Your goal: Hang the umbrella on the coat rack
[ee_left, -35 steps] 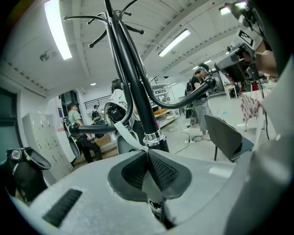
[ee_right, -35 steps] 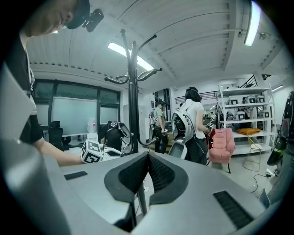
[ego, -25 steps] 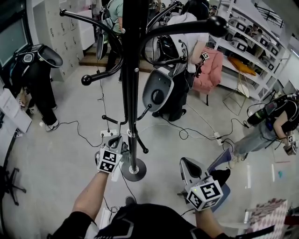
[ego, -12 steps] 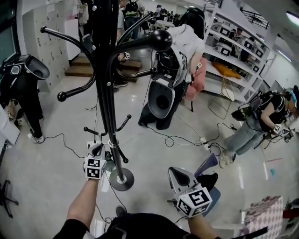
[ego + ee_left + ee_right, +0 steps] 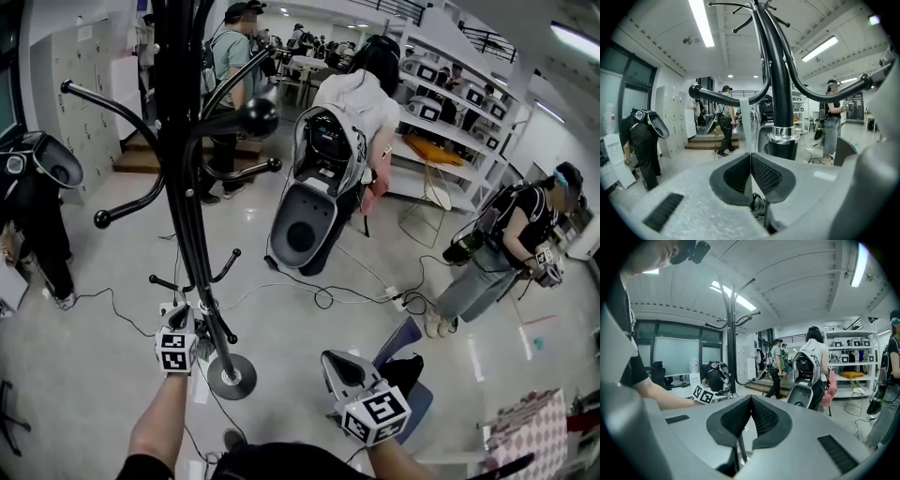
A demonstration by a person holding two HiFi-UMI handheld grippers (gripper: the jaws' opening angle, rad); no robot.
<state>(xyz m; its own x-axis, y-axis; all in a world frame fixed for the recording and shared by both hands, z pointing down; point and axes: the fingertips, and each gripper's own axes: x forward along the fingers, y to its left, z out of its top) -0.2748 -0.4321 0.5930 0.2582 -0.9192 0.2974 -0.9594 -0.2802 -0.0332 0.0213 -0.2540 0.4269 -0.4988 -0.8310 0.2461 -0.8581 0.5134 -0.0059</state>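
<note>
The coat rack (image 5: 192, 234) stood upright on the floor on its round base (image 5: 232, 377), a black pole with curved hook arms. The left tongs (image 5: 178, 317) sat low, just beside the pole's left side and a little above the base. The right tongs (image 5: 336, 361) were well apart from the rack, off to its right and nearer the person.

A blue-purple item (image 5: 401, 337) lay on the floor just beside the right tongs; could not tell whether this was the umbrella.

Left forearm (image 5: 159, 422) bare, reaching forward toward the rack's foot.

Left gripper view: left tongs (image 5: 750, 154) pointed up along the coat rack (image 5: 780, 93), whose chrome collar (image 5: 783, 136) showed just beyond the tips. Pads met at the tips. A pale narrow strip (image 5: 744, 122) lined up with the seam and ran up toward a low hook arm (image 5: 722, 98); could not tell whether it was pinched or merely behind.

Right gripper view: right tongs (image 5: 751, 397) closed tip to tip, nothing between the pads. The coat rack (image 5: 731, 343) stood beyond, with the left tongs' marker cube (image 5: 704, 393) at its foot.
</note>
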